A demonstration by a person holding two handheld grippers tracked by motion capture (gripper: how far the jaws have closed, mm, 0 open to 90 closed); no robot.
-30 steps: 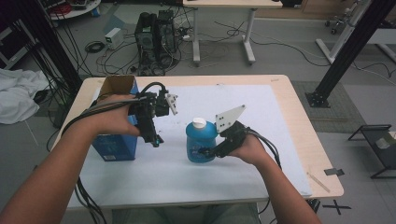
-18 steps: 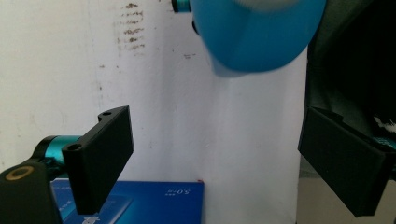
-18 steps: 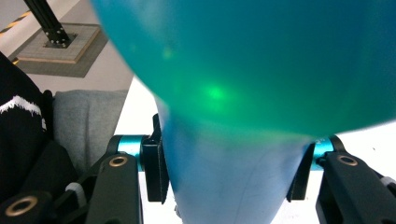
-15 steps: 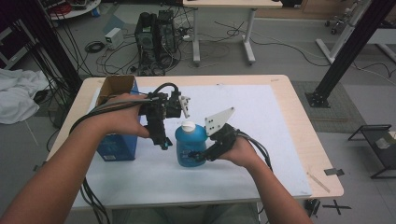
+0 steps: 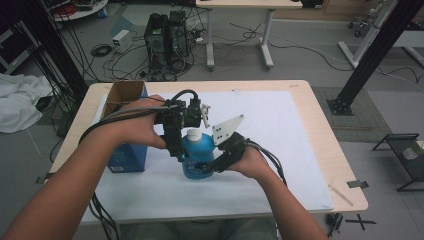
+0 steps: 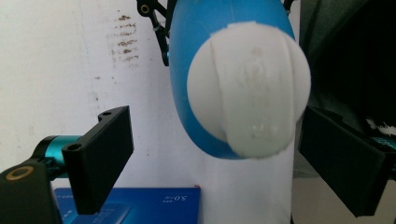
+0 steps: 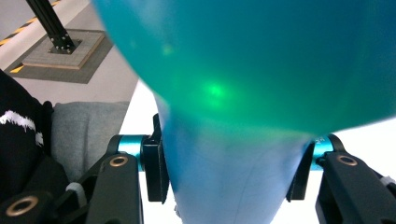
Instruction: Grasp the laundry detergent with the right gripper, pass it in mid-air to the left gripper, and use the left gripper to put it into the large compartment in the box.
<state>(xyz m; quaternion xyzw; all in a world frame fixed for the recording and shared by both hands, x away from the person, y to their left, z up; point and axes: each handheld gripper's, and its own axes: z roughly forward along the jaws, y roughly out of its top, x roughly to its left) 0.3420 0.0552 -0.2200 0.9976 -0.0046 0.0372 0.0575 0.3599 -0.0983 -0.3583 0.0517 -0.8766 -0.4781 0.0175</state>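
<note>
A blue bottle (image 5: 197, 157) stands near the middle of the white-covered surface (image 5: 280, 150). The right tool (image 5: 207, 167) grips its body. The left tool (image 5: 182, 150), jaws open, flanks the white cap (image 6: 250, 88), which likely remains to be grasped and opened.

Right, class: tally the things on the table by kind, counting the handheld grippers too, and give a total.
Blue bottle with white cap: 1
Blue cardboard box: 1
White sheet covering the table: 1
Handheld grippers: 2, left gripper and right gripper
Total: 5
</note>
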